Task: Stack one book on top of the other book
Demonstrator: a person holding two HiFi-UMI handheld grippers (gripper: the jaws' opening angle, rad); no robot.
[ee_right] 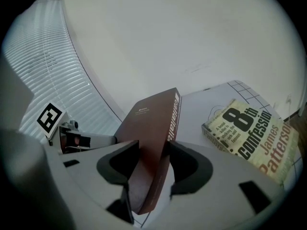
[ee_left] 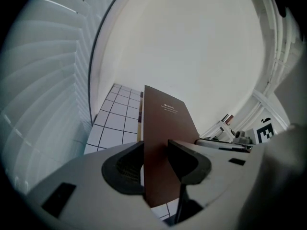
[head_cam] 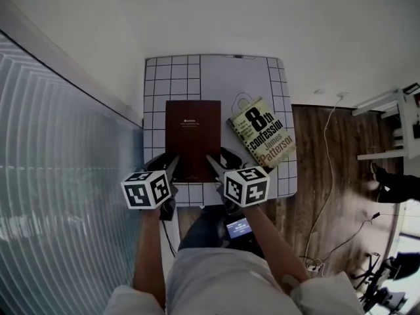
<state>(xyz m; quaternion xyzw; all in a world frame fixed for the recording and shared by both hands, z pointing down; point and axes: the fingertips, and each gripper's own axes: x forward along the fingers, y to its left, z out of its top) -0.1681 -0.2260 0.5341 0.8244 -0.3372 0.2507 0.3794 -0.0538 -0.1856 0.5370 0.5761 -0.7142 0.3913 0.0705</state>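
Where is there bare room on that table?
Bare: the table beyond the brown book, and the gridded strip left of it. Crowded: the right side with the yellow book, and the near edge, where the left gripper and right gripper hold the brown book.

The white table [head_cam: 216, 77], plain in the middle and ruled with a black grid along its edges, carries 1 yellow paperback [head_cam: 262, 131]. It lies flat near the right edge, cover up, askew to the grid lines.

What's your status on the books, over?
Brown book gripped at near edge by left claw and right claw. Paperback flat on table beside it, apart, cover bare.
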